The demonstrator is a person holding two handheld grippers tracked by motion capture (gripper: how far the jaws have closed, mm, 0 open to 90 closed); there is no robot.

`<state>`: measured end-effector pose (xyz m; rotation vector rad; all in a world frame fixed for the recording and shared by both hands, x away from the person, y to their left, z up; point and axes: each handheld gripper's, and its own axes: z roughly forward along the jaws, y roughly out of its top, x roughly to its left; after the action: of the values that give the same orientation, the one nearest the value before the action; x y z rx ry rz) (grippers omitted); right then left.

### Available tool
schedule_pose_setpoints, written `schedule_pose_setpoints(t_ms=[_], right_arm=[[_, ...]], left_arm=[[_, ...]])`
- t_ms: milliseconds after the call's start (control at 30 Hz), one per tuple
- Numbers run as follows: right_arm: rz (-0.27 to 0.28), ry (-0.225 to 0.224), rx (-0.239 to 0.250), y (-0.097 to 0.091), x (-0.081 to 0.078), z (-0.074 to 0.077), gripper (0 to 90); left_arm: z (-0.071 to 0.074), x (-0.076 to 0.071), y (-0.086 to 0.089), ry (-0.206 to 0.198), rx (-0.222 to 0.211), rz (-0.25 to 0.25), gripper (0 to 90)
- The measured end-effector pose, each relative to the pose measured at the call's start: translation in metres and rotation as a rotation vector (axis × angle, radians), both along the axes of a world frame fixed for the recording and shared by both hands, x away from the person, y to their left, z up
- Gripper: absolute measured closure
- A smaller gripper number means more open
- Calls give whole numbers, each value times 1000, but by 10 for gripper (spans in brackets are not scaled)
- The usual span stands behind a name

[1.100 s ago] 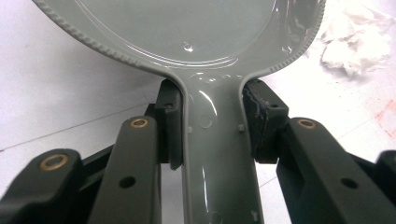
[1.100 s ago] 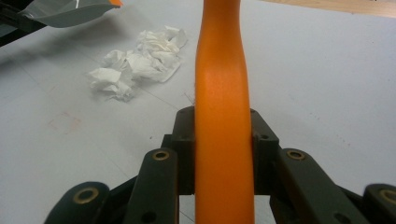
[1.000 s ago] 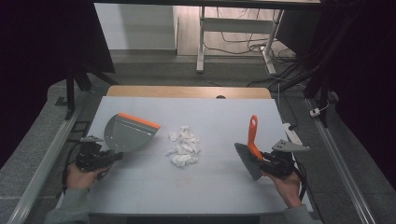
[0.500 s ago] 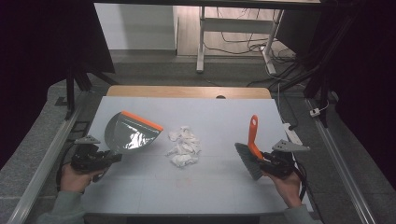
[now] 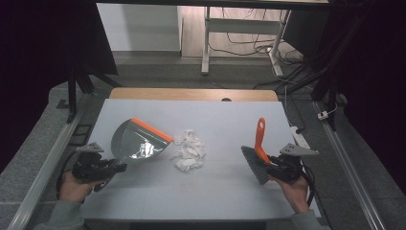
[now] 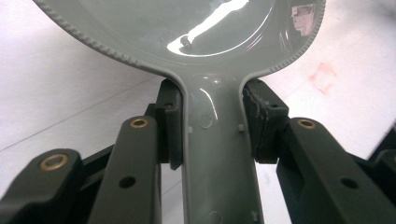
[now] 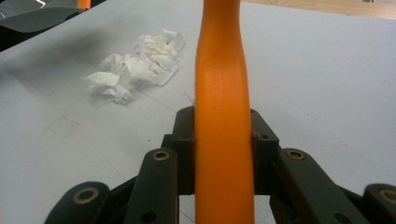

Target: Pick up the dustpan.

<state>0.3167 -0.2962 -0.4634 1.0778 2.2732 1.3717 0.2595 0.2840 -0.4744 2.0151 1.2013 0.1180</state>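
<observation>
A grey dustpan (image 5: 138,143) with an orange lip is tilted over the table's left side, its lip close to a heap of crumpled white paper (image 5: 190,151). My left gripper (image 5: 114,167) is shut on the dustpan handle (image 6: 215,154). At the right, my right gripper (image 5: 270,165) is shut on the orange handle (image 7: 223,121) of a hand brush (image 5: 257,154), whose grey bristles point toward the paper. The paper (image 7: 135,65) lies ahead and left of the brush in the right gripper view.
The grey table top (image 5: 215,196) has a wooden strip (image 5: 191,94) along its far edge. Metal rails (image 5: 43,167) run down both sides. A white desk frame (image 5: 239,28) and cables lie on the floor beyond.
The dustpan has tipped up and slid right toward the paper heap with my left gripper. The brush and right gripper have stayed in place.
</observation>
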Motion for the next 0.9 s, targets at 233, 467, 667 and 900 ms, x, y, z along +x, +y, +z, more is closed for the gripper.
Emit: schedule_pose_setpoints(t_ms=[233, 467, 667, 900], right_arm=[[-1, -3, 8, 0, -1, 2, 701], [2, 2, 3, 1, 0, 1, 701], [1, 1, 5, 1, 0, 0, 701], [1, 1, 4, 2, -1, 1, 701]], left_arm=[[-3, -2, -3, 8, 18, -48, 622], [-6, -9, -6, 11, 6, -100, 622], [-14, -15, -3, 29, -34, -152, 622], [-17, -22, 1, 38, -17, -171, 622]])
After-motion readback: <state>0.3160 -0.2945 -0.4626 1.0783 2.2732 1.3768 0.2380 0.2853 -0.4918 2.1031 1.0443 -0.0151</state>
